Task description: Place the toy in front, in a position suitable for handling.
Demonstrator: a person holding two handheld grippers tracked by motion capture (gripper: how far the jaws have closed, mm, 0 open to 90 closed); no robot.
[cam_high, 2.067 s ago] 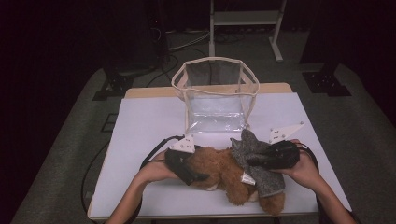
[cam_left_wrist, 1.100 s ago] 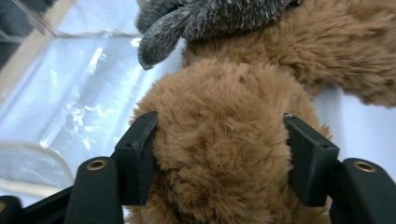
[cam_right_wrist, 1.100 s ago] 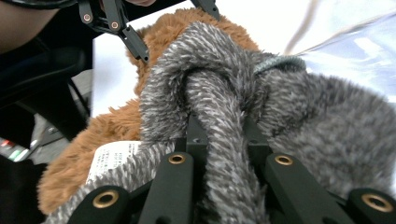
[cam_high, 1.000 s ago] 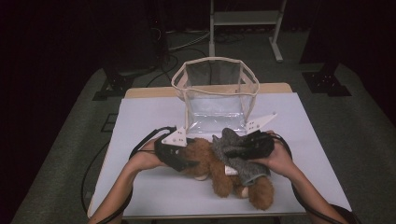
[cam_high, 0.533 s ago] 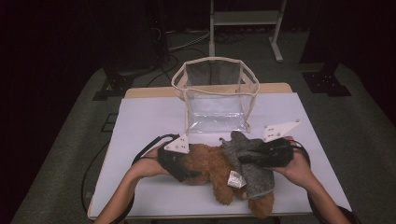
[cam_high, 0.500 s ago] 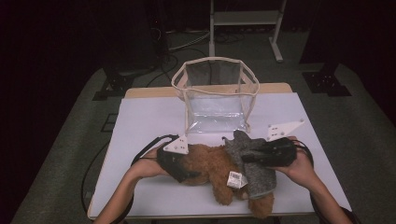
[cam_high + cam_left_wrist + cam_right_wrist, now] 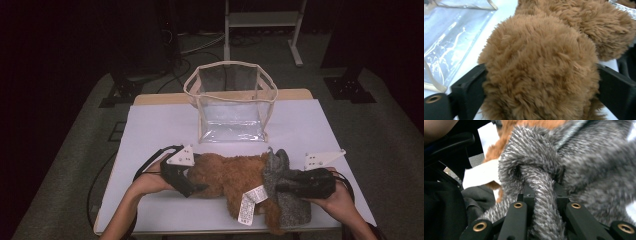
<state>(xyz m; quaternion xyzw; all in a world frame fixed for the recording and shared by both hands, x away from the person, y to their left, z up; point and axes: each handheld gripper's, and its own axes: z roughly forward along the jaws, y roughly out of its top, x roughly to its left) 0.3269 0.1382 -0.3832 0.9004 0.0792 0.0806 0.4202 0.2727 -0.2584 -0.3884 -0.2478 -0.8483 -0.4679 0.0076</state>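
while the brown plush toy [image 7: 227, 177] lies across the near middle of the white table [image 7: 150, 125], the left gripper [image 7: 192, 186] sits at the toy's left end. its jaws have just been opening; in the left gripper view the brown fur [image 7: 541, 67] bulges between the two black jaws, which stand wide on either side of it, and whether the pads press on the fur cannot be told. the right gripper [image 7: 287, 184] is at the toy's right end, jaws drawn together and clamped on a fold of the grey fuzzy fabric [image 7: 287, 192]; in the right gripper view a twisted rope of that grey fabric [image 7: 544, 192] runs between the jaws. a white label [image 7: 251, 200] hangs from the toy's near side, between the two grippers. farther away, just beyond the toy, a clear plastic bag [image 7: 231, 102] with beige trim stands upright and open on the table.
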